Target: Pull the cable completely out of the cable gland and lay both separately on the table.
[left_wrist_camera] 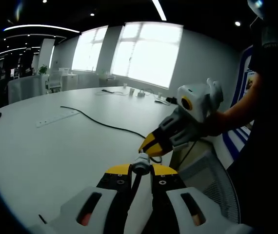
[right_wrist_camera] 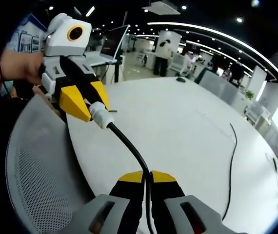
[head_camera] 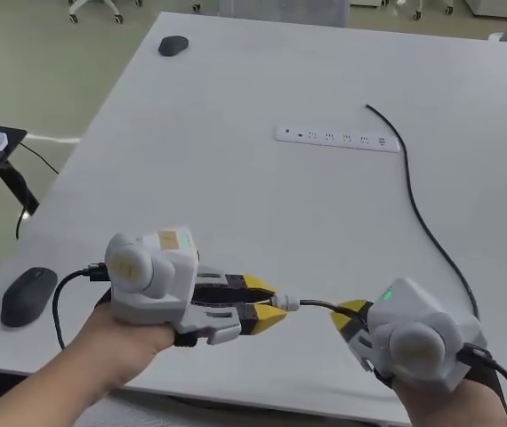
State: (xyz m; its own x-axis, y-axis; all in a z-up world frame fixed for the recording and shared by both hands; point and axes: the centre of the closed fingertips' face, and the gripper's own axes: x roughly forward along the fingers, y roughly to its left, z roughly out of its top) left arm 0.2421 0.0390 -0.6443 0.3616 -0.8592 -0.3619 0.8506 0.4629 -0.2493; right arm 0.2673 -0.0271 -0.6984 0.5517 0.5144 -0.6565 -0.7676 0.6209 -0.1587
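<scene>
Left gripper (head_camera: 269,301), fingers pinching the gland (head_camera: 285,303); right gripper (head_camera: 344,317), fingers pinching the cable (head_camera: 317,305), which spans between them above the worktop's (head_camera: 262,205) near edge.

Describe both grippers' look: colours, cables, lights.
Both match: rounded white-grey housings, black jaws with yellow tips. The left gripper carries a tan sticker on top. The right gripper shows a green light. Black leads run from the rears: left lead, right lead. Their own views show reddish slots in the grey jaw bases.
</scene>
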